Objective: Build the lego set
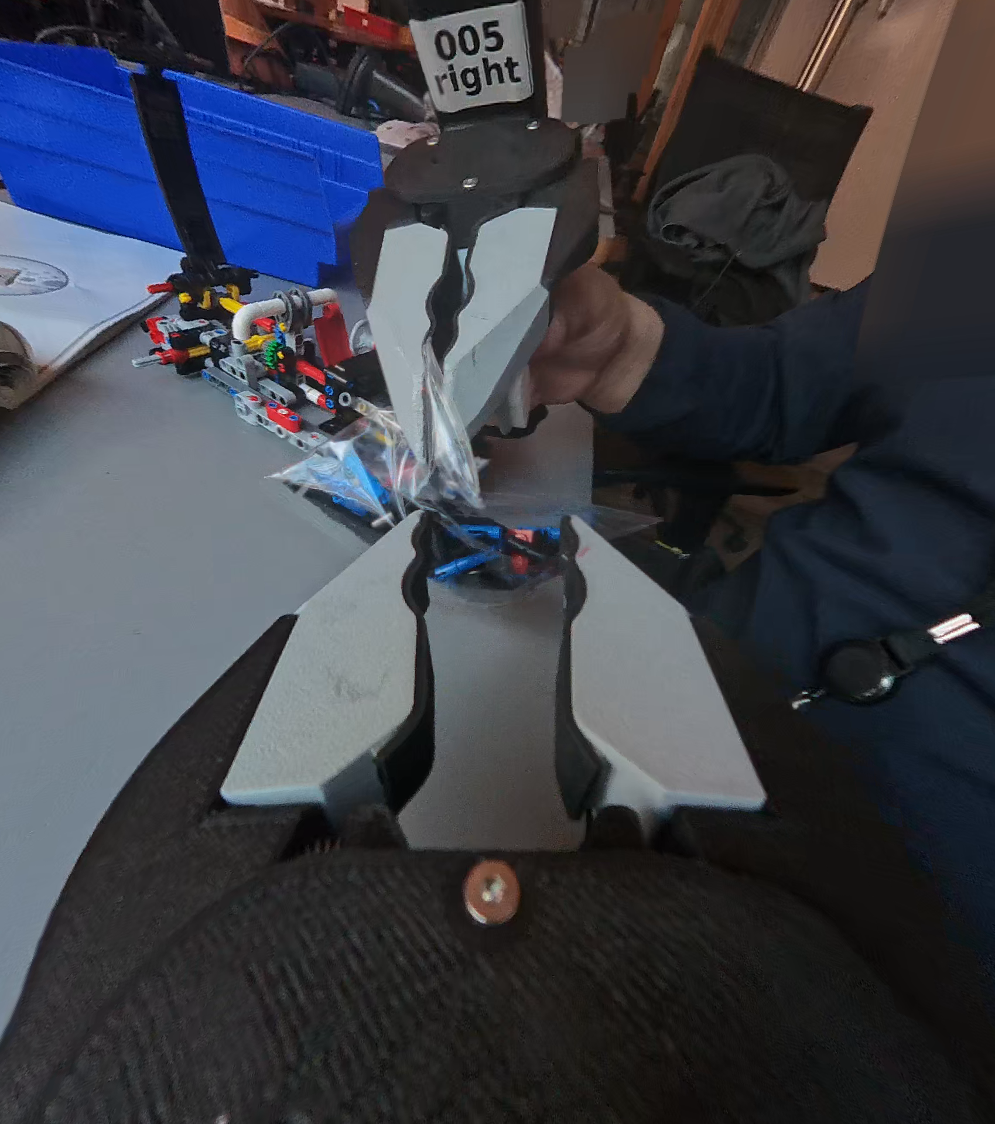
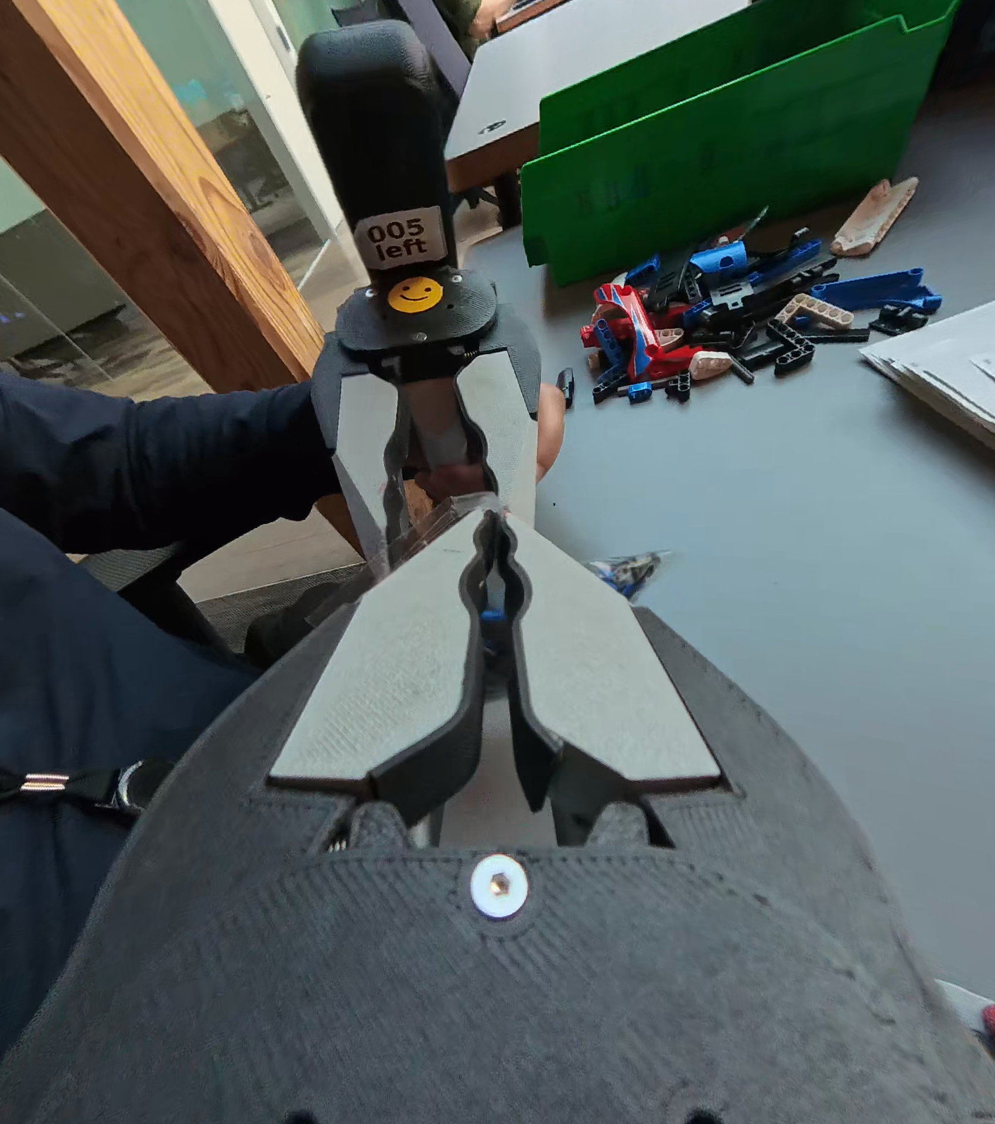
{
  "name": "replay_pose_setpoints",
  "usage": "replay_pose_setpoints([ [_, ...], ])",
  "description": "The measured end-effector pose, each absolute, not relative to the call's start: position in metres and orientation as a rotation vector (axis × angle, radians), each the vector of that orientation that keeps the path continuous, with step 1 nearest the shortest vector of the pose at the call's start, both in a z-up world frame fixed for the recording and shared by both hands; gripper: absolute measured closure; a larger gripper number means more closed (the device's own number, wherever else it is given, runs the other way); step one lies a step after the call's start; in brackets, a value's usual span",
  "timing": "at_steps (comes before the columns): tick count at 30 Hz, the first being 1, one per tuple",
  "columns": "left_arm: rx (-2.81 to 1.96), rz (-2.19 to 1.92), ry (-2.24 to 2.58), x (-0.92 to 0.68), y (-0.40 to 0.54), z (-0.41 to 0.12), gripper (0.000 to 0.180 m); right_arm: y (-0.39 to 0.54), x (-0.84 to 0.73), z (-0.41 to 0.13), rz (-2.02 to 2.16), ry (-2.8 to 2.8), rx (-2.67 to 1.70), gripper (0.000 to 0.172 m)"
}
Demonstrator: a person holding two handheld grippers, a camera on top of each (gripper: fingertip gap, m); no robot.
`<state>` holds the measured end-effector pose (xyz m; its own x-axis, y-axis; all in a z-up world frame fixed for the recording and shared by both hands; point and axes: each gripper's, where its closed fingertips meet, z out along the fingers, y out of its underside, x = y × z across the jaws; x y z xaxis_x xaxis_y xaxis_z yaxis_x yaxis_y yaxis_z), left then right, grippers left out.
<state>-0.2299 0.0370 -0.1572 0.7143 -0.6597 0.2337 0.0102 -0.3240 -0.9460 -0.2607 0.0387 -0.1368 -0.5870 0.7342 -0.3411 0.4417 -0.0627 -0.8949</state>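
Note:
A clear plastic bag (image 1: 361, 468) with blue, red and black building pieces hangs just above the grey table (image 1: 87, 517). My right gripper (image 1: 431, 426) comes down from above and is shut on the bag's upper film. In the right wrist view its fingertips (image 2: 492, 517) are closed, with clear film (image 2: 470, 502) pinched at them and a bag corner (image 2: 628, 568) showing beside them. My left gripper (image 1: 495, 529) is open. The bag's lower part with the pieces (image 1: 501, 547) lies between its spread fingertips, and the pads do not press on it.
A partly built model (image 1: 263, 346) stands behind the bag, with a blue bin (image 1: 269, 182) and an open booklet (image 1: 8, 316) beyond. A green bin (image 2: 726, 140), a pile of loose pieces (image 2: 726, 316) and stacked paper (image 2: 981, 377) lie on the other side.

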Motion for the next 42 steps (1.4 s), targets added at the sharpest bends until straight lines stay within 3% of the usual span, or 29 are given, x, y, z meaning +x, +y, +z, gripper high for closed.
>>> replay_pose_setpoints([
  [16, -1.724, -0.298, 0.487, -0.238, 0.051, -0.135, 0.166, 0.045, -0.270, -0.120, 2.163, -1.650, -1.460, 0.172],
  [18, -1.739, -0.264, 0.438, -0.244, 0.054, -0.133, 0.180, 0.044, -0.271, -0.119, 2.171, -1.647, -1.461, 0.172],
  [35, -1.844, -0.308, 0.227, -0.276, 0.054, -0.134, 0.180, 0.099, -0.268, -0.121, 1.625, -1.701, -1.494, 0.172],
  [42, -1.803, -0.513, 0.238, -0.256, 0.051, -0.123, 0.180, 0.058, -0.250, -0.126, 1.433, -2.037, -1.146, 0.136],
])
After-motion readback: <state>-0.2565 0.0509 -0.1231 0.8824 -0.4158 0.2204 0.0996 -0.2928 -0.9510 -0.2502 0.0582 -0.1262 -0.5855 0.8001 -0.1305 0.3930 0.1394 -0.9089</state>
